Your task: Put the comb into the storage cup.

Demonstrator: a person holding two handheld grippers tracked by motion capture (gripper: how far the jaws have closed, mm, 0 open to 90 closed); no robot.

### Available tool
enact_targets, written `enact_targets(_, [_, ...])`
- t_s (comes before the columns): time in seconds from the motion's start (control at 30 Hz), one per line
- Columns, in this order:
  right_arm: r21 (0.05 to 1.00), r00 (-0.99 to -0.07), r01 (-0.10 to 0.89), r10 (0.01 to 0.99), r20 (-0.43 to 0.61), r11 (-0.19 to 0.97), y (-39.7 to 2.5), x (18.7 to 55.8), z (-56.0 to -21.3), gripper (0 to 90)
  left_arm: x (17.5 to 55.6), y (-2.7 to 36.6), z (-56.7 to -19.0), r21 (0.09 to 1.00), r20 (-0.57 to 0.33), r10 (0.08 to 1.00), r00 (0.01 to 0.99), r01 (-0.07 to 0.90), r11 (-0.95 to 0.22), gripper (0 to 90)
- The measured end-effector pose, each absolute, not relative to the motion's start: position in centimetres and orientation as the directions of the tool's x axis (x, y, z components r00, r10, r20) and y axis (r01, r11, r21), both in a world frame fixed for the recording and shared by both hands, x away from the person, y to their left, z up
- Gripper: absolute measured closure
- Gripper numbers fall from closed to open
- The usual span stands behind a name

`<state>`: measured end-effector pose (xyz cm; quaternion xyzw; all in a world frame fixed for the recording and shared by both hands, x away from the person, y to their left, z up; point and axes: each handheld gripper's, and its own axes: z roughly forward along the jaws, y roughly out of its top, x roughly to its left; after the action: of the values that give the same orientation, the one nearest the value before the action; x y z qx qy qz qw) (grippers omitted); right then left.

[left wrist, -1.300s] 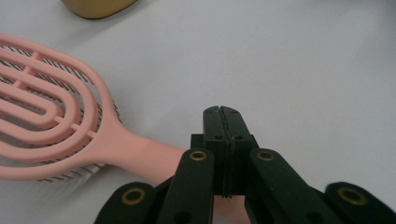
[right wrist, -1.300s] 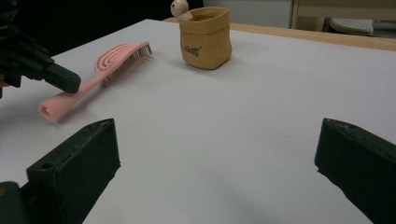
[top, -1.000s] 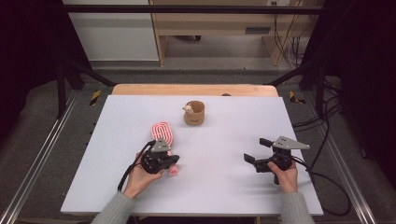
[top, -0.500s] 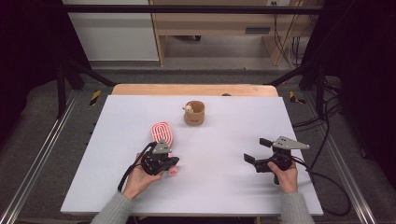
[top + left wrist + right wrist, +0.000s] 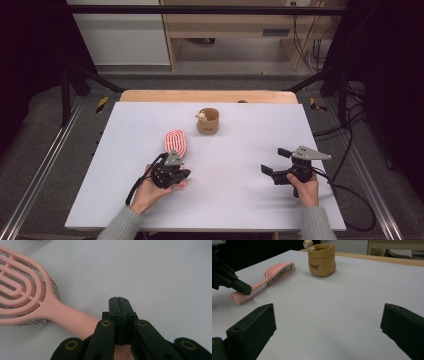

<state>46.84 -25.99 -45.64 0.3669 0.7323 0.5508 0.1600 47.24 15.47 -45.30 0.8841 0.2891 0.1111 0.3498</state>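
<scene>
A pink vented hairbrush (image 5: 176,142) lies on the white table (image 5: 240,200), bristles down, with its handle toward the person. My left gripper (image 5: 184,174) sits over the end of that handle. In the left gripper view its jaws (image 5: 118,300) are pressed together with nothing between them, and the brush (image 5: 30,302) runs off to their left. The right gripper (image 5: 274,161) rests at the front right, jaws wide apart over bare table (image 5: 328,322). In its view the brush (image 5: 274,272) and the left gripper (image 5: 245,290) lie far left.
A small tan pouch (image 5: 208,121) with a little round figure at its rim stands at the back middle of the table, also in the right gripper view (image 5: 322,260). A wooden strip (image 5: 210,96) edges the far side. Cables (image 5: 350,195) trail off the right.
</scene>
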Motion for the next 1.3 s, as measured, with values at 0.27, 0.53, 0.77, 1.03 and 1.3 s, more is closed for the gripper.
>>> enact_targets(0.27, [0.924, -0.68, 0.36, 0.713, 0.169, 0.125, -26.0, 46.9, -45.7, 0.4, 47.2, 15.6, -45.3, 0.667, 0.006, 0.598, 0.802, 0.442, -0.6, 89.9])
enact_targets(0.53, [0.925, -0.679, 0.36, 0.715, 0.169, 0.123, -26.0, 46.8, -45.6, 0.4, 47.1, 16.0, -45.2, 0.661, 0.007, 0.599, 0.8, 0.446, -0.603, 89.9])
enact_targets(0.77, [0.924, -0.678, 0.361, 0.715, 0.169, 0.125, -26.0, 46.9, -45.7, 0.4, 47.0, 16.2, -45.2, 0.653, 0.017, 0.603, 0.797, 0.448, -0.611, 89.9])
enact_targets(1.03, [0.924, -0.679, 0.362, 0.715, 0.168, 0.126, -26.0, 46.9, -45.7, 0.4, 47.0, 16.4, -45.2, 0.645, 0.022, 0.612, 0.791, 0.456, -0.613, 89.9])
enact_targets(1.3, [0.924, -0.679, 0.362, 0.714, 0.169, 0.125, -26.0, 46.8, -45.7, 0.4, 47.1, 16.8, -45.2, 0.637, 0.031, 0.622, 0.783, 0.463, -0.616, 90.0])
